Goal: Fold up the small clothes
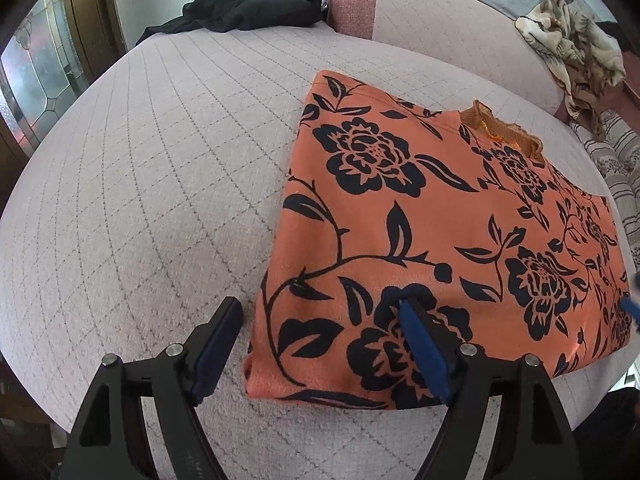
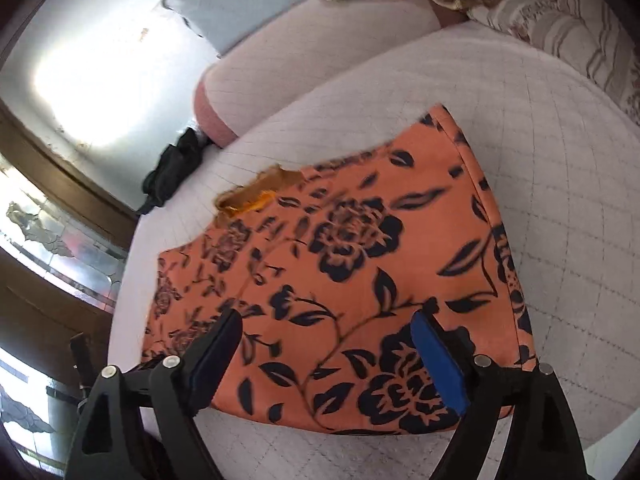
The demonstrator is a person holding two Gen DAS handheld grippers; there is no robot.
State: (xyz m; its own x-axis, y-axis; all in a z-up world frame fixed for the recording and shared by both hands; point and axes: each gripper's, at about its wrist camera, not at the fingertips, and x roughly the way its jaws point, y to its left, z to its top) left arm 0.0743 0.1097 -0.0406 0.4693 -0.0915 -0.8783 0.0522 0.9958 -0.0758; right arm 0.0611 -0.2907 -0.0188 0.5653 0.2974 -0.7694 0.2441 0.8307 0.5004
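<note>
An orange garment with a black flower print (image 1: 432, 224) lies folded flat on the pale quilted cushion (image 1: 140, 200). A frilled orange collar (image 1: 504, 128) pokes out at its far edge. My left gripper (image 1: 320, 312) is open above the garment's near left corner, one finger over the cushion, one over the cloth. In the right wrist view the same garment (image 2: 360, 264) lies under my right gripper (image 2: 326, 328), which is open and empty over its near edge. The right gripper's blue pad shows at the far right of the left wrist view (image 1: 632, 308).
A black garment (image 1: 248, 8) lies at the back of the cushion by a pink bolster (image 1: 420, 24). A beige patterned blanket (image 1: 576, 52) and striped bedding (image 1: 616, 152) lie at the right. A door with leaded glass (image 1: 36, 72) stands at the left.
</note>
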